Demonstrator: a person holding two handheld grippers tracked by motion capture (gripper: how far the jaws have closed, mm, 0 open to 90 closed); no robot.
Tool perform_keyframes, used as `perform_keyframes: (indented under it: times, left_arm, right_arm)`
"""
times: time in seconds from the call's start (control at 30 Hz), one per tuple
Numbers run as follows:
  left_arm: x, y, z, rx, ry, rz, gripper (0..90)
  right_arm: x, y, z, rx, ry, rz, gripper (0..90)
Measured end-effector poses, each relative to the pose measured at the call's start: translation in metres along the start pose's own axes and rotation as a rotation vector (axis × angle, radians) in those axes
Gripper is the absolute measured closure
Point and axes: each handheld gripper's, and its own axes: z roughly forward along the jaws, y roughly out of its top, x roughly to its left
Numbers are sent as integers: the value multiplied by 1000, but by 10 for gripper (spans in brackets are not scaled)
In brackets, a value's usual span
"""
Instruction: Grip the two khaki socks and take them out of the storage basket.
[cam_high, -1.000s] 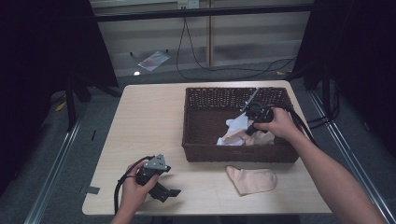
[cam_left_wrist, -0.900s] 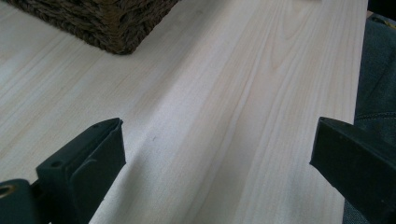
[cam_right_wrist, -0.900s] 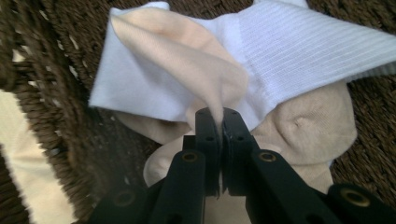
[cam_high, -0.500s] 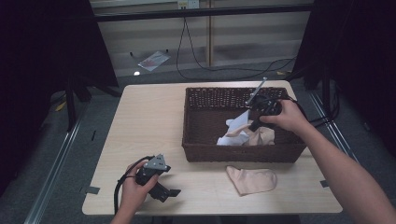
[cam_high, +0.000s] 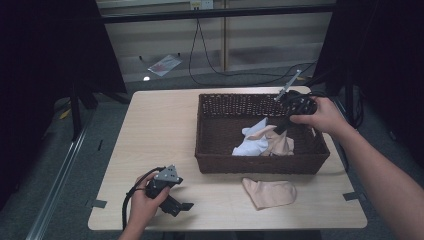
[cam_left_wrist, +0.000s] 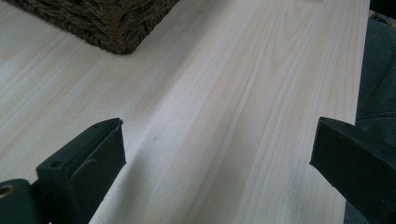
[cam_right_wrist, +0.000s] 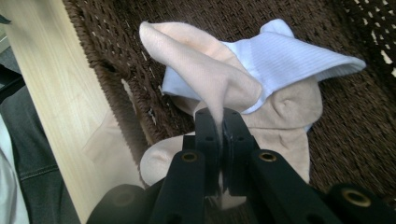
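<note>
Nearest the person, the left tool (cam_high: 176, 204) rests low on the pale tabletop (cam_high: 155, 130) by the front edge, its jaws spread wide over bare wood, and a lone beige sock (cam_high: 270, 192) lies flat on the tabletop just in front of the brown wicker basket (cam_high: 210, 145). Farther back, the right tool (cam_right_wrist: 219, 140) reaches into the basket from its far right corner, jaws clamped on a thin fold of a beige sock in the basket (cam_right_wrist: 196, 65), which is pulled up from the heap beside a white sock (cam_right_wrist: 289, 56).
</note>
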Motion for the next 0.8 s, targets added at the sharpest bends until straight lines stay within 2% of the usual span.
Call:
perform_keyframes:
  times: [0.43,0.67,0.8]
  left_arm:
    - [0,0,0,5,-1,3,28]
    - [0,0,0,2,-1,2,28]
    - [0,0,1,1,1,0,29]
  right_arm:
    - [13,2,-39,-19,12,-19,876]
    - [24,0,-49,-8,29,-50,873]
    - [31,-1,-55,-24,50,-69,873]
